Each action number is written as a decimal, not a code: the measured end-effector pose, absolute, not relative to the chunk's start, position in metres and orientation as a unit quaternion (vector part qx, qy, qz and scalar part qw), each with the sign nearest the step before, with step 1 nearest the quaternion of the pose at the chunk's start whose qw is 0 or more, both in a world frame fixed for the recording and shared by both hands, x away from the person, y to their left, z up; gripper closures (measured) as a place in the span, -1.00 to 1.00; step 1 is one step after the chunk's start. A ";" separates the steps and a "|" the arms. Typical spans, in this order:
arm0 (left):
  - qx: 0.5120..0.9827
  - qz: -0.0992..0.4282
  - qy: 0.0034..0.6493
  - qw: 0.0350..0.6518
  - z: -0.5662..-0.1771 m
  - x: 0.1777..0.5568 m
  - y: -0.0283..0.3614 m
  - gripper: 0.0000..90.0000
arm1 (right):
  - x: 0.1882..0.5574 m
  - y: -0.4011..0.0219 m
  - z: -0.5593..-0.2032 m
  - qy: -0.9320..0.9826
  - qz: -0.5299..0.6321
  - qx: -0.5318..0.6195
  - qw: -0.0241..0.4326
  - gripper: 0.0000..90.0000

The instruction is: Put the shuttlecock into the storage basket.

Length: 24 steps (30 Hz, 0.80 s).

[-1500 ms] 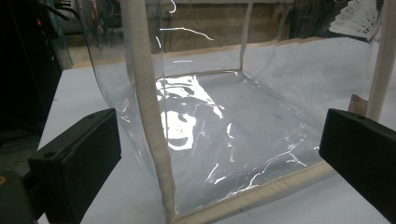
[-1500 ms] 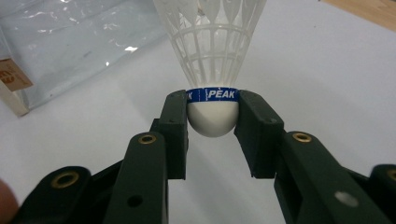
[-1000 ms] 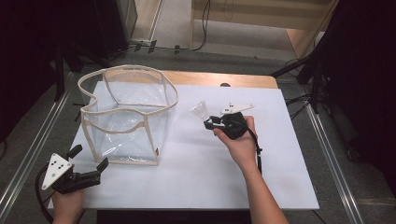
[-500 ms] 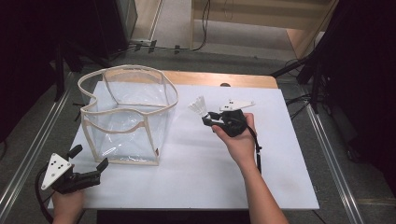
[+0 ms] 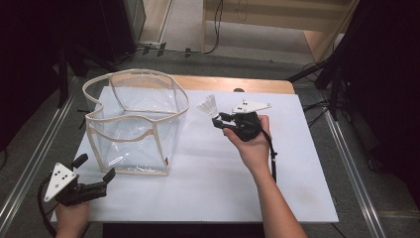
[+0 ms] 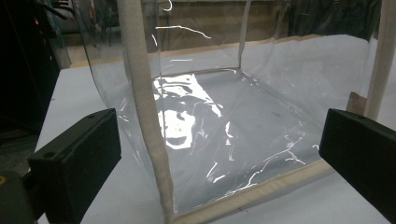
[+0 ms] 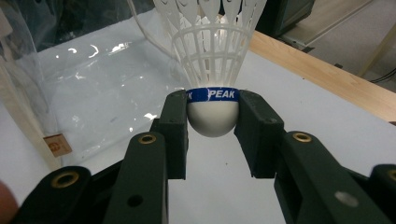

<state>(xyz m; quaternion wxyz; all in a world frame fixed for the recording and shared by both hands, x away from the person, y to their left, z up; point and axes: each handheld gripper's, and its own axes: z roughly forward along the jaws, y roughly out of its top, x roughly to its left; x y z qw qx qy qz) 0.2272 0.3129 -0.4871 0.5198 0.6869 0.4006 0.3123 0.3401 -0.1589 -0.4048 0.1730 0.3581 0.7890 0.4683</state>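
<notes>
White board [image 5: 208, 188] covered the tabletop, with a strip of bare wood [image 5: 233, 83] along its far edge and dark floor around it. On the left half of the board stood a clear plastic bag [image 5: 136, 124] with cream fabric trim, its top open and its walls upright.

Right of the bag, near its far right corner but not touching it, the right gripper [image 5: 218, 120] was held above the board in the person's right hand [image 5: 252, 144], with the grey plate on top. Its jaws were clamped on the rounded white cork of a shuttlecock [image 7: 212, 70], one on each side, just below a blue band printed PEAK. The white plastic skirt fanned out away from the jaws, toward the bag.

At the bag's near left corner, the left gripper [image 5: 94, 174] was held low over the board's edge in the left hand [image 5: 72, 218]. Its jaws stood wide apart and empty, pointing at the bag's near corner seam [image 6: 147, 116], close to it but not in contact.
</notes>
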 end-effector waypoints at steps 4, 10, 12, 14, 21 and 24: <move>0.687 0.312 0.400 0.520 -0.487 0.227 0.313 -1.00 | 0.340 -0.156 -0.401 0.786 0.475 0.353 0.178 0.40; 0.687 0.312 0.401 0.520 -0.487 0.227 0.313 -1.00 | 0.340 -0.154 -0.394 0.781 0.482 0.353 0.181 0.40; 0.687 0.312 0.401 0.520 -0.487 0.227 0.313 -1.00 | 0.340 -0.153 -0.392 0.780 0.484 0.353 0.181 0.40; 0.687 0.311 0.401 0.520 -0.487 0.227 0.313 -1.00 | 0.341 -0.153 -0.390 0.779 0.486 0.351 0.182 0.40; 0.687 0.310 0.400 0.521 -0.487 0.227 0.313 -1.00 | 0.341 -0.148 -0.382 0.778 0.491 0.346 0.186 0.40; 0.687 0.310 0.401 0.520 -0.487 0.227 0.313 -1.00 | 0.340 -0.146 -0.378 0.776 0.494 0.343 0.189 0.40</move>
